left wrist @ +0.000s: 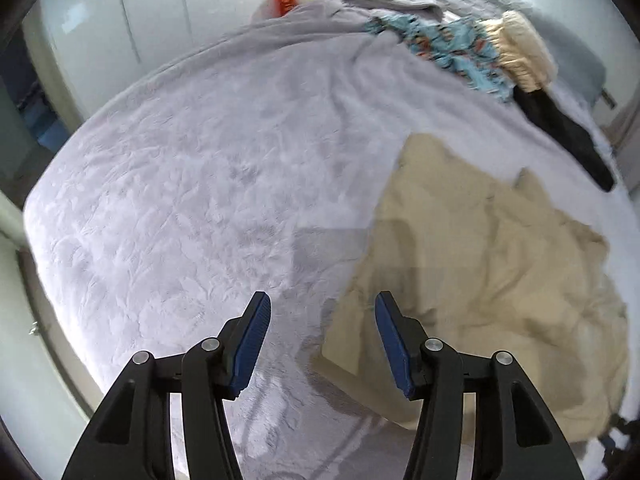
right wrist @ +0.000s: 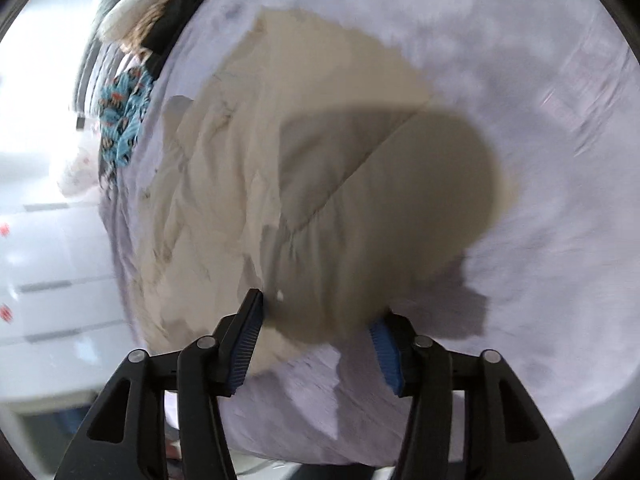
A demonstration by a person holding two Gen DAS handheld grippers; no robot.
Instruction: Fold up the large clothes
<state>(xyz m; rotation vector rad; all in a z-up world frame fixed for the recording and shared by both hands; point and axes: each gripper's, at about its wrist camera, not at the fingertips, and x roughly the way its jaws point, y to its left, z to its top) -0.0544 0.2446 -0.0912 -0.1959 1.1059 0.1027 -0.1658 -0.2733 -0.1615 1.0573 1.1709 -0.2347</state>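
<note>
- Beige garment (left wrist: 472,264) sprawls crumpled on the pale grey bedspread (left wrist: 200,184), right of centre in the left wrist view, its near corner lying just beyond the right-hand blue pad.
- Left gripper (left wrist: 320,304) hangs above the bed with its fingers spread wide and nothing between them; it looks poised over the garment's left edge, likely lining up a pinch.
- Far right in that same view, a heap waits its turn: a blue patterned cloth (left wrist: 452,52), a cream knit (left wrist: 520,56) and a black piece (left wrist: 560,128), all well apart from the beige one, which keeps the working patch free for folding.
- Over to the right wrist view, blurred by motion: the beige garment (right wrist: 320,152) fills the middle, with a seam running diagonally and a broad rounded shadow across it.
- Right gripper (right wrist: 320,312) is splayed open too, gripping nothing; the garment's near edge sits between its fingers, though whether the pads touch cloth I cannot tell.
- My read: no fold made yet, both tools are set to seize the near hem.
</note>
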